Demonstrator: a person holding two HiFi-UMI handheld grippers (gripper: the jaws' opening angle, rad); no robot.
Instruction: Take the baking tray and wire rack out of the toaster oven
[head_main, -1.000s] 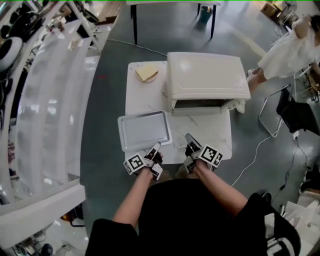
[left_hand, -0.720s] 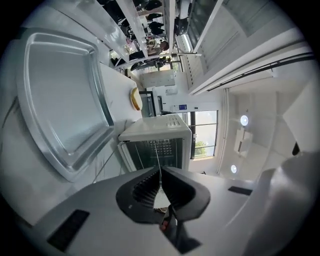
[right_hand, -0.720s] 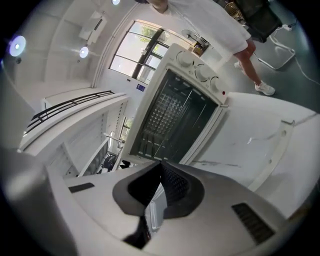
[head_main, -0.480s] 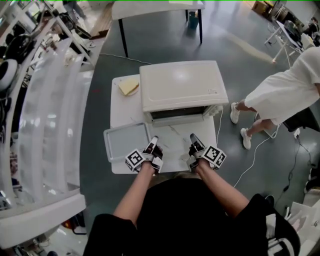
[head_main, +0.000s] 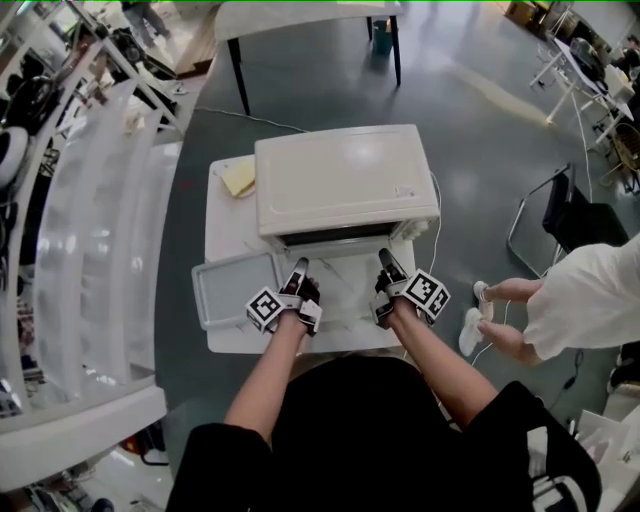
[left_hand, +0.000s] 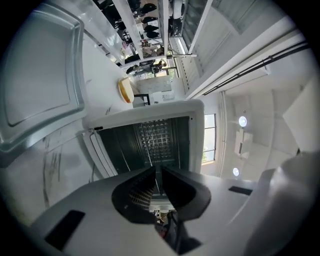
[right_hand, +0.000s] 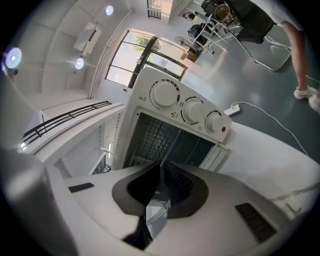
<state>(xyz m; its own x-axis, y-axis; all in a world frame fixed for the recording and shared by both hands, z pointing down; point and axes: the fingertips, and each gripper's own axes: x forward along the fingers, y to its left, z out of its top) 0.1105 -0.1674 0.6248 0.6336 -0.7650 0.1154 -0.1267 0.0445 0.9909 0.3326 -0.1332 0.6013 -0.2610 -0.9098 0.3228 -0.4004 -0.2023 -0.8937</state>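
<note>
The mouth of the toaster oven (head_main: 345, 180) is standing open at 12 o'clock of the left gripper (head_main: 298, 270) and right gripper (head_main: 383, 260), nothing blocking the way in. The baking tray (head_main: 235, 288) is occupying the tabletop (head_main: 345, 315) at the left gripper's 9 o'clock; bare tabletop is lying between both grippers.

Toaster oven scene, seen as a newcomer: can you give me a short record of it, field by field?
Toaster oven: white, on the table, door open
Baking tray: empty, on the table left of the oven
Left gripper: shut, empty, facing the oven mouth
Right gripper: shut, empty, facing the oven mouth
Yellow item: at the table's back left corner
</note>
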